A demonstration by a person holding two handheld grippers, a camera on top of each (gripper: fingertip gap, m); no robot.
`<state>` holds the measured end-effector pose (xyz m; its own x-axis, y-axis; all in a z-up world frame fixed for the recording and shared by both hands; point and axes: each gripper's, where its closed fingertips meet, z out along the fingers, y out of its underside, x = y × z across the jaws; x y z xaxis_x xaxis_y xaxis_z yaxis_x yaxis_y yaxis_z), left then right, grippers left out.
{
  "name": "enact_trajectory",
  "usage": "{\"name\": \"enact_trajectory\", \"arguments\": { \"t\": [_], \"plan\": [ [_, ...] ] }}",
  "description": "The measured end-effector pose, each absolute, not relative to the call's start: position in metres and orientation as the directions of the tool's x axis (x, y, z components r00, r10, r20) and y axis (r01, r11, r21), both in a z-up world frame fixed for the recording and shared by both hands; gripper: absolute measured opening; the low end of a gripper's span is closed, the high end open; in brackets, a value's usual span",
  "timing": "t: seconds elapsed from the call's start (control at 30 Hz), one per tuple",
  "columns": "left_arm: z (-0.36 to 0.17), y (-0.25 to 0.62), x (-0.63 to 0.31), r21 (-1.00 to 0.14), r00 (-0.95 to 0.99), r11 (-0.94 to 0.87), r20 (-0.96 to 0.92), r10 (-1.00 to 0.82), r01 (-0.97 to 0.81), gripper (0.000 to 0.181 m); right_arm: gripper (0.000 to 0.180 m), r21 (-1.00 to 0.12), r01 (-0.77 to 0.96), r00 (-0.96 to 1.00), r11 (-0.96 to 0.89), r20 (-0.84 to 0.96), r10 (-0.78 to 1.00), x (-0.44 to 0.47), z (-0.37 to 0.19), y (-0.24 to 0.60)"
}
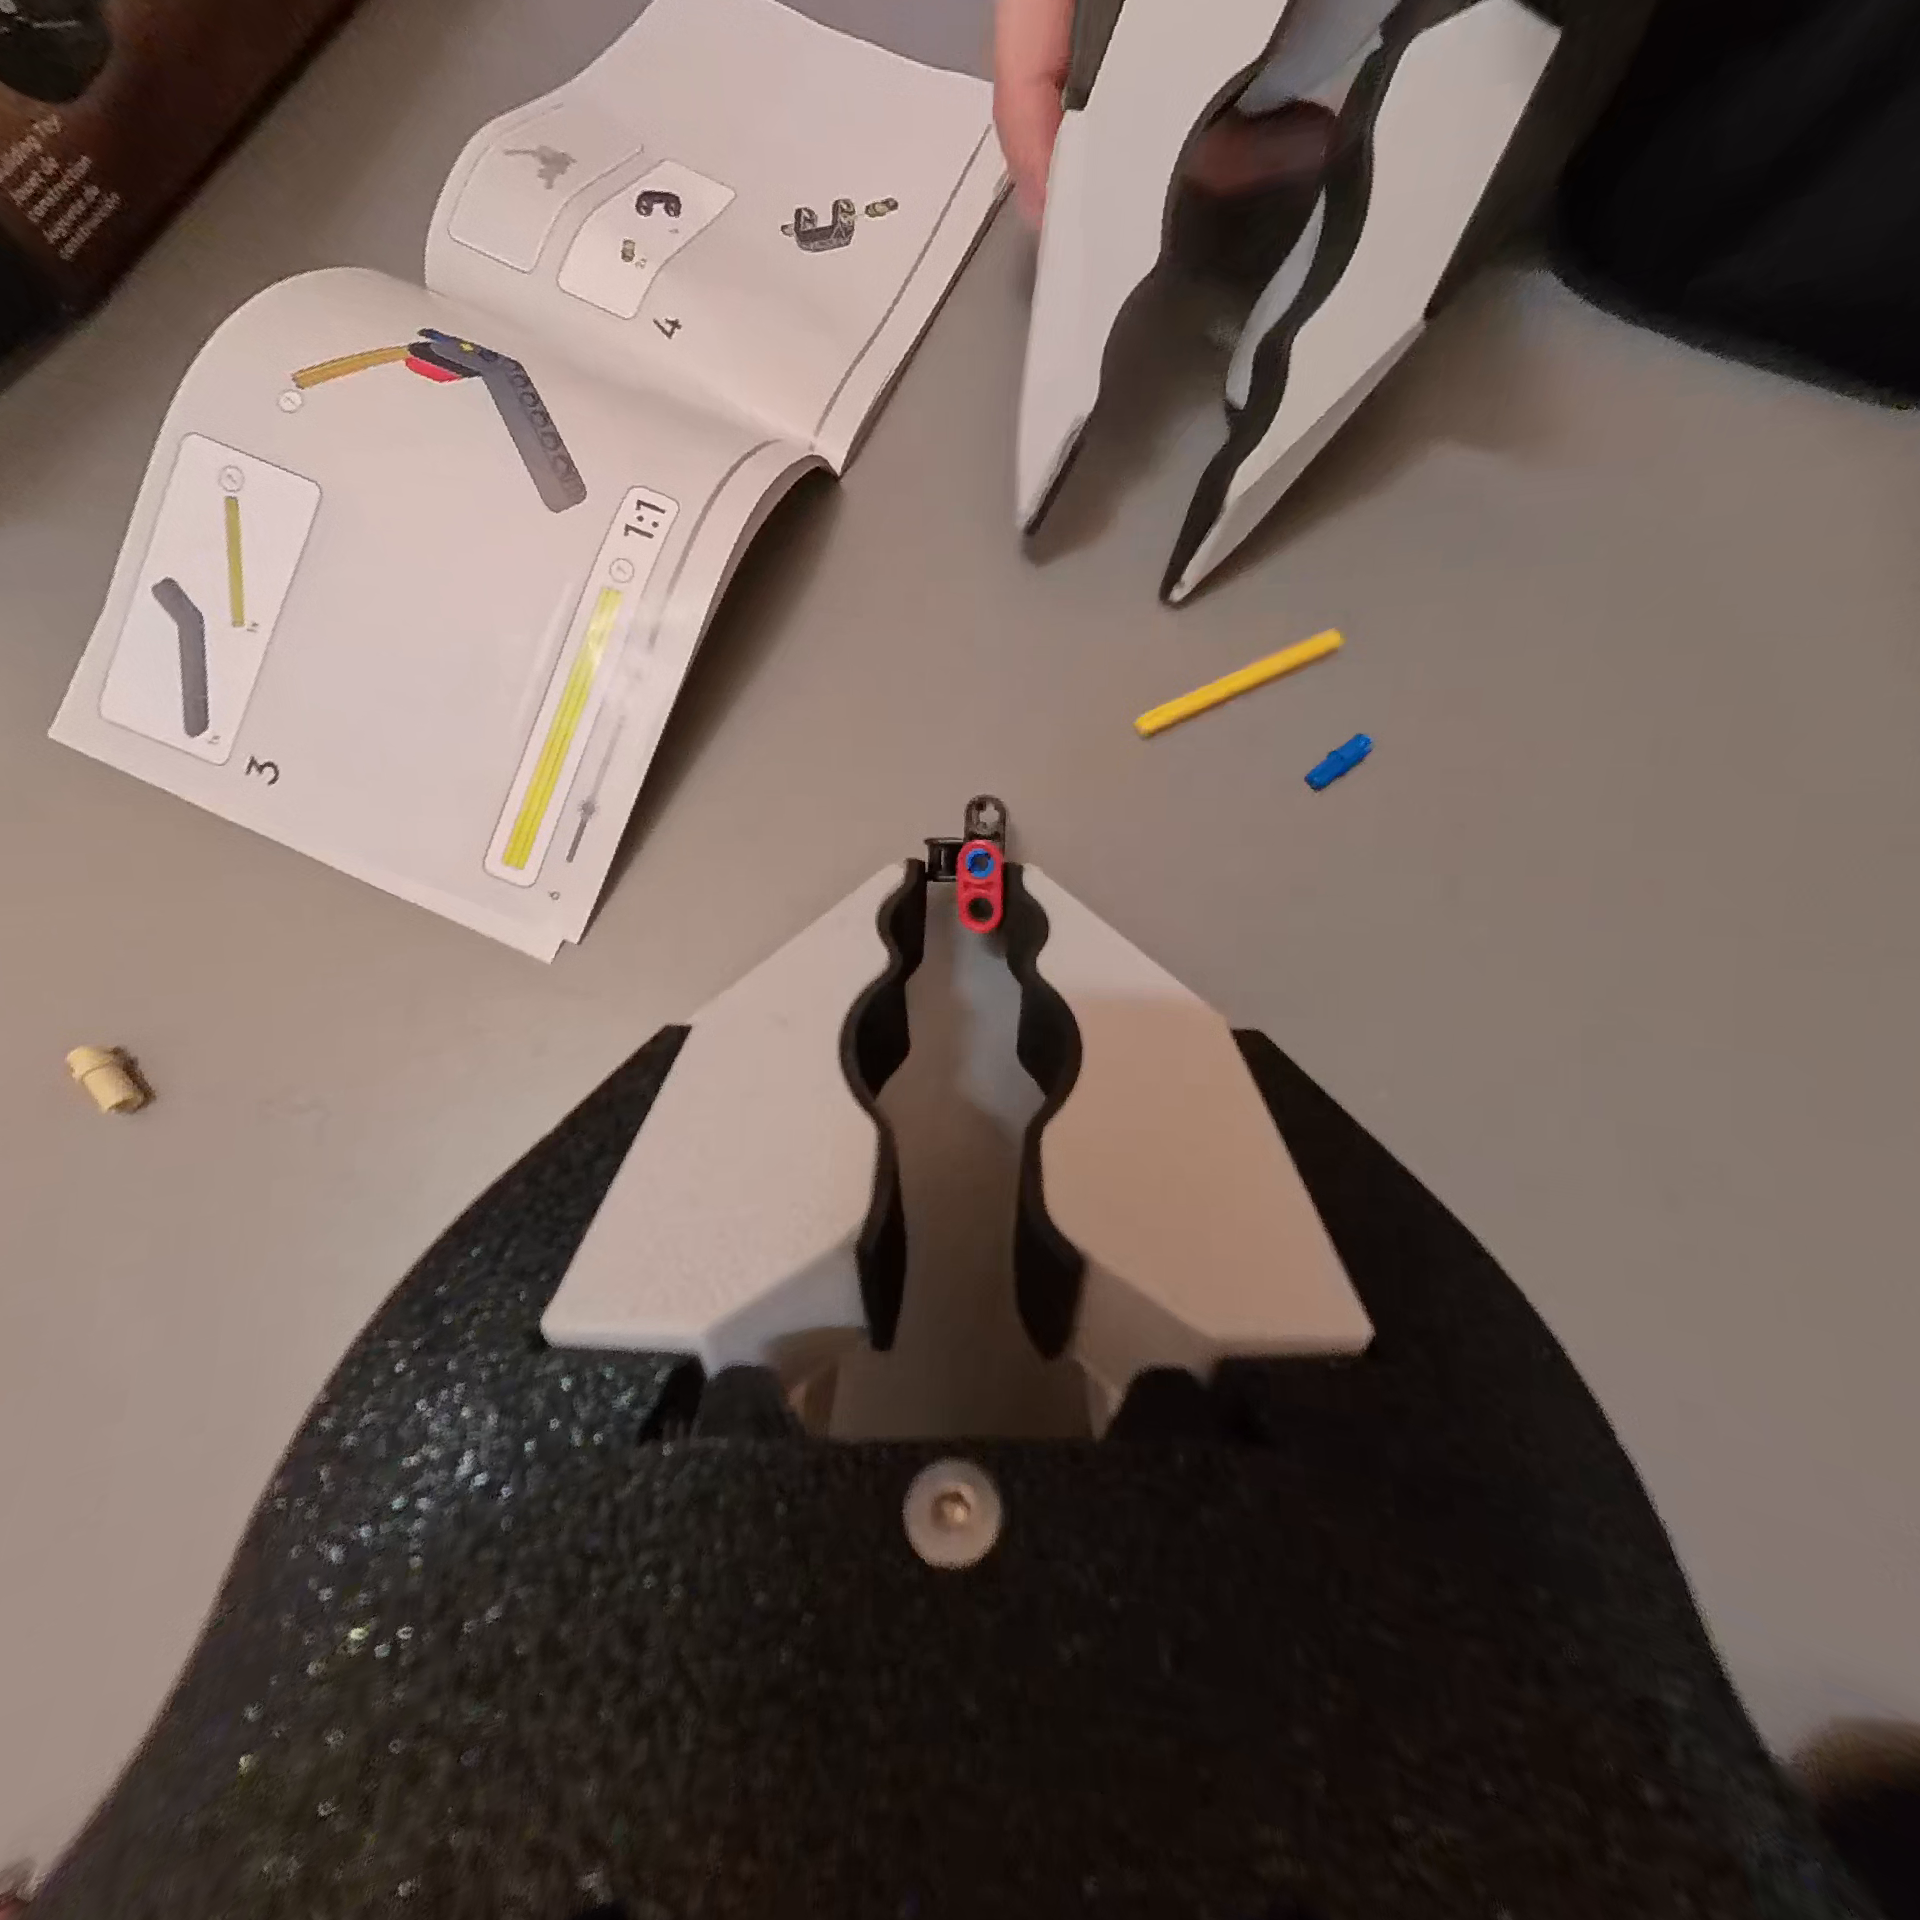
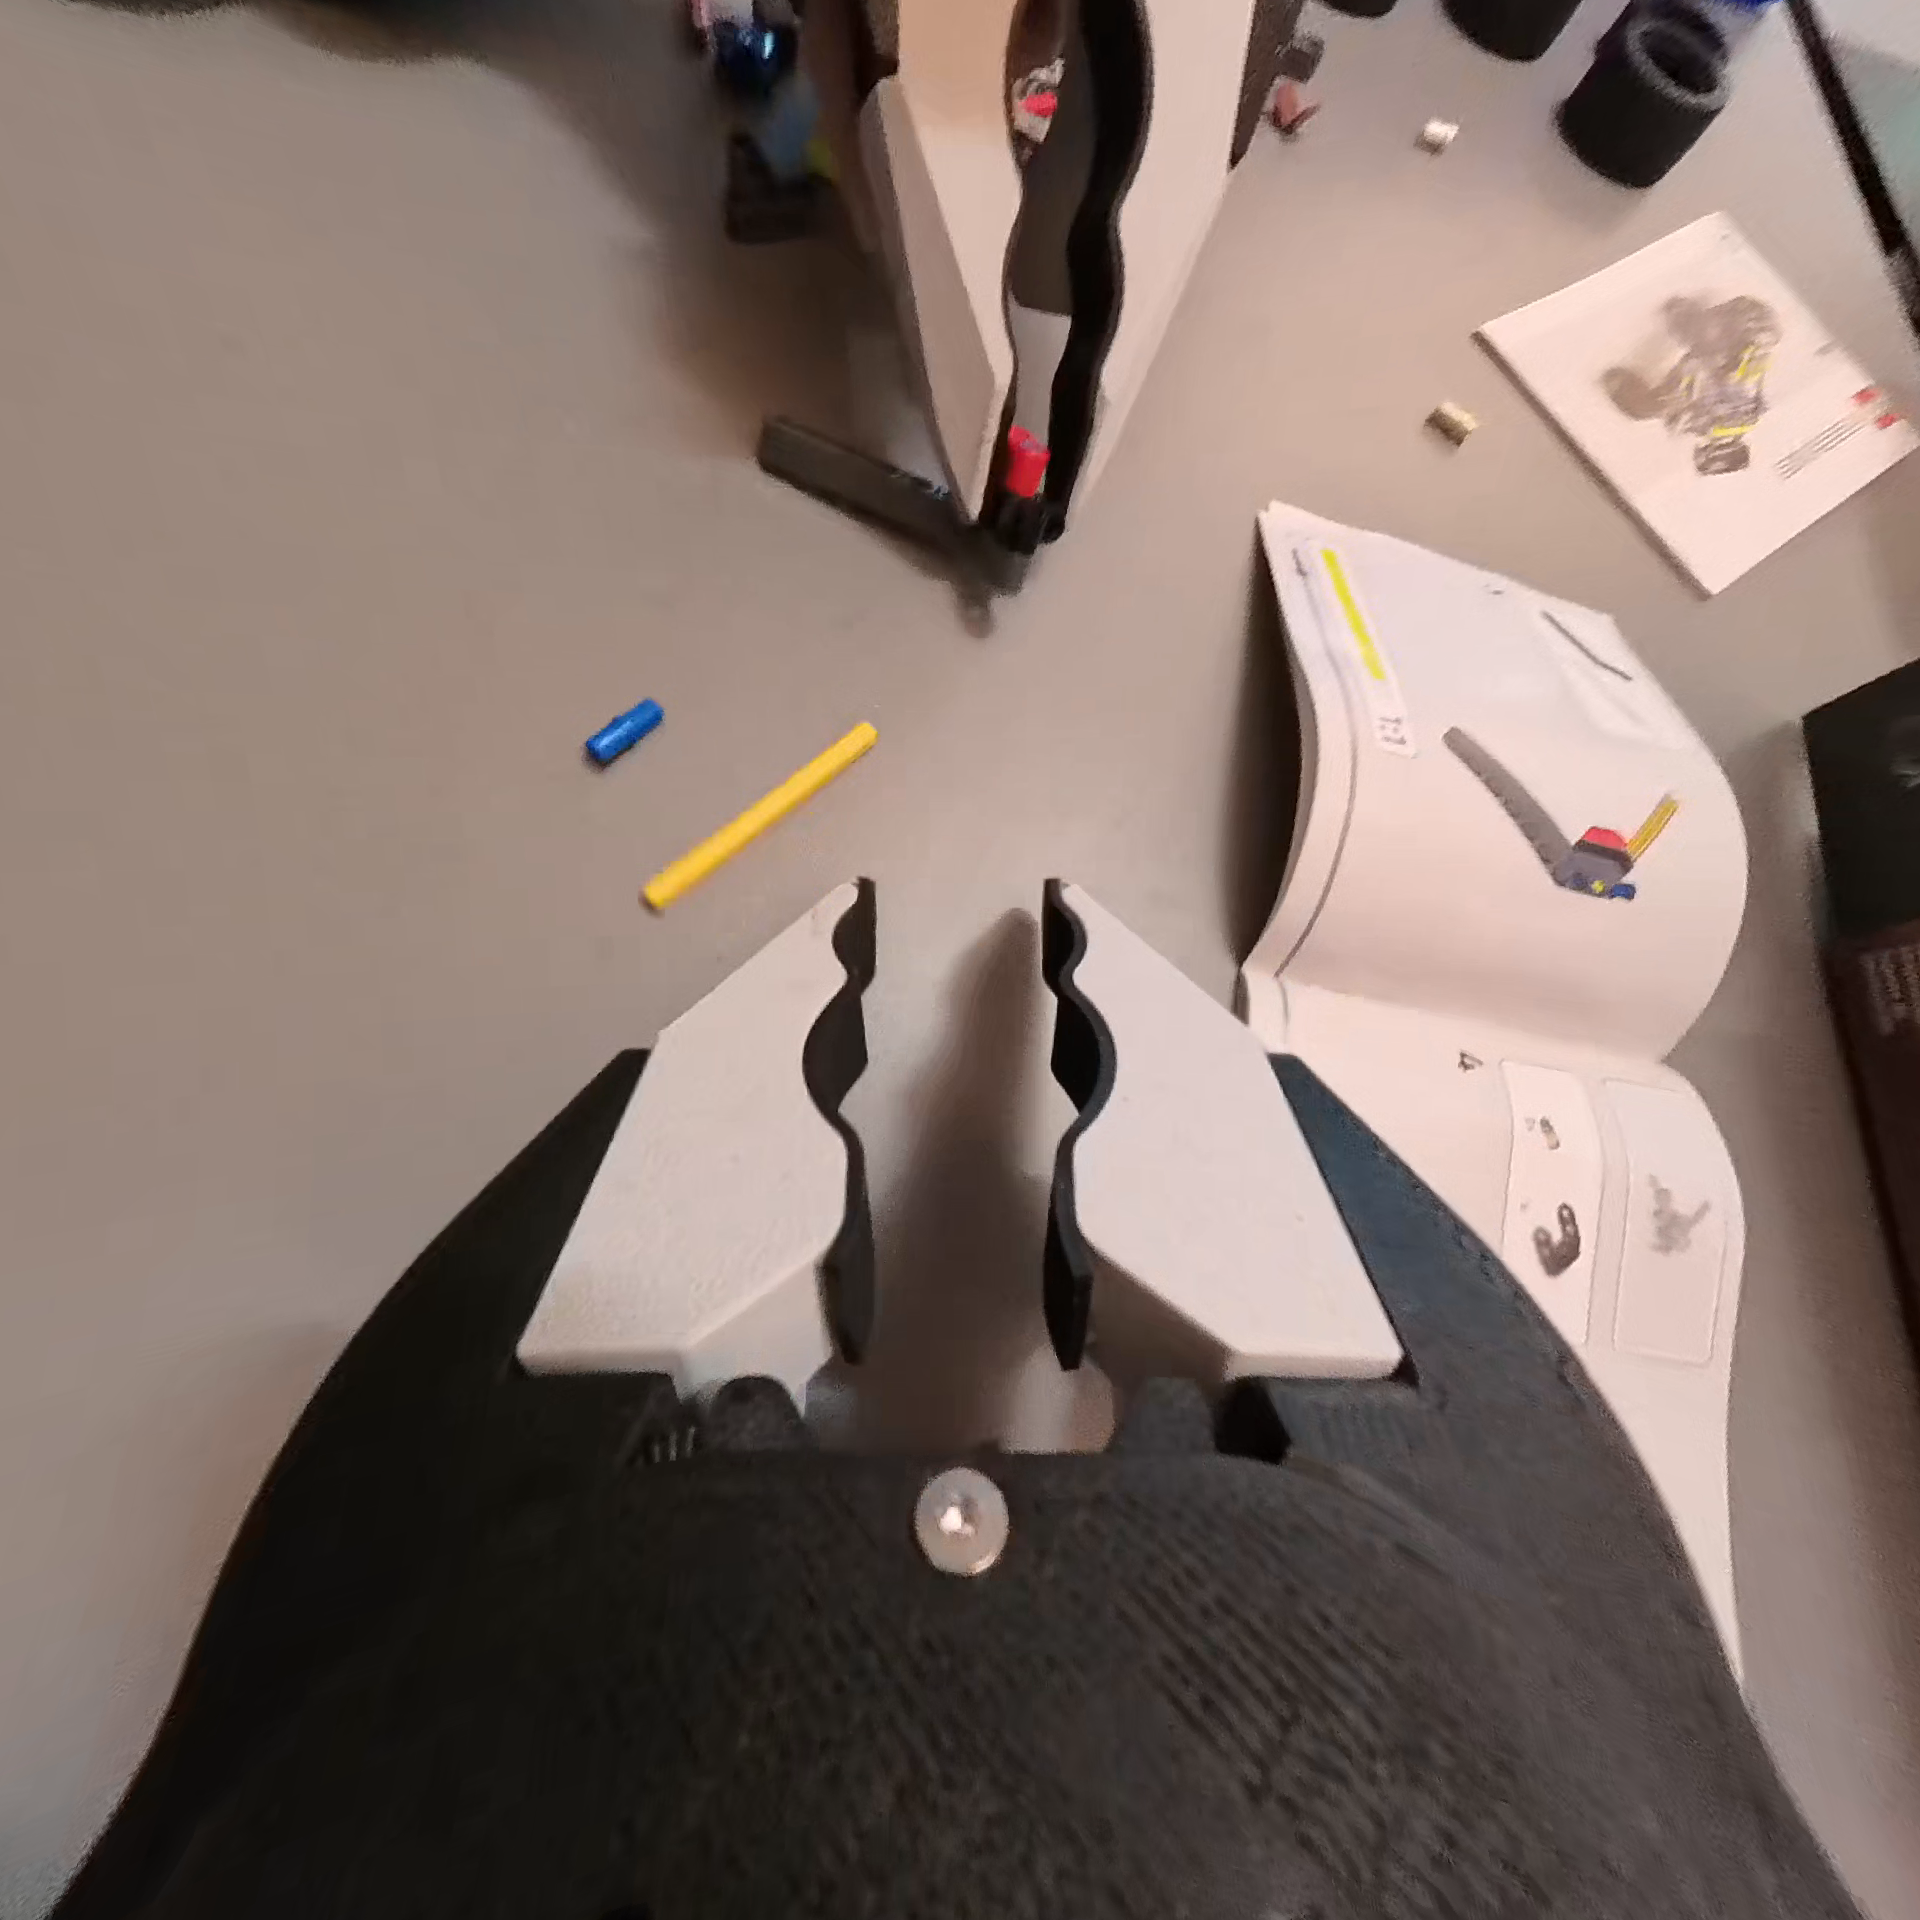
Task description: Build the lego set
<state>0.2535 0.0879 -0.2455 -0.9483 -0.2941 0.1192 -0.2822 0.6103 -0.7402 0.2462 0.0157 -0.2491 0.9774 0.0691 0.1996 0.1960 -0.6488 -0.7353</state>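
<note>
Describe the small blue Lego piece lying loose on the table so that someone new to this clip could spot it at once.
Start at the open instruction booklet on the grey table. On the bare surface beside it, between the left gripper and the right gripper, lies a long yellow axle. The blue pin sits just past it, apart from it: short, stubby, and the only loose blue piece.

From your right wrist view, the stick (image 2: 760,816) sits at about 11 o'clock off your right gripper (image 2: 958,900), with the short pin (image 2: 623,731) just beyond at 10. The open booklet (image 2: 1496,821) lies at 2 o'clock, a second booklet (image 2: 1704,395) behind it.
</note>
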Motion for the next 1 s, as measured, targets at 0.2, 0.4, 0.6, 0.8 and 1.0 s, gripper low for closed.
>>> {"name": "enact_trajectory", "arguments": {
  "t": [0.2,0.4,0.6,0.8,1.0],
  "plan": [
    [-0.248,0.085,0.249,-0.721,-0.960,0.649,0.083,-0.267,-0.243,0.013,0.033,-0.809,-0.010,0.999,-0.588,-0.040,0.037,0.226,-0.226,0.003],
    [-0.248,0.086,0.251,-0.721,-0.961,0.652,0.067,-0.269,-0.233,0.013,0.037,-0.725,-0.070,0.987,-0.685,-0.151,0.058,0.196,-0.248,0.022],
    [-0.249,0.086,0.249,-0.711,-0.968,0.677,0.022,-0.248,-0.190,0.013,0.026,-0.708,-0.007,0.997,-0.706,-0.058,0.048,0.208,-0.252,0.016],
    [-0.249,0.084,0.248,-0.703,-0.975,0.698,-0.029,-0.221,-0.137,0.013,0.023,-0.727,0.003,1.000,-0.686,0.003,0.001,0.222,-0.253,0.012],
    [-0.242,0.078,0.246,-0.709,-0.975,0.703,-0.104,-0.194,-0.065,0.016,0.021,-0.735,0.035,0.999,-0.677,0.039,0.009,0.223,-0.253,0.012]
  ]
}}
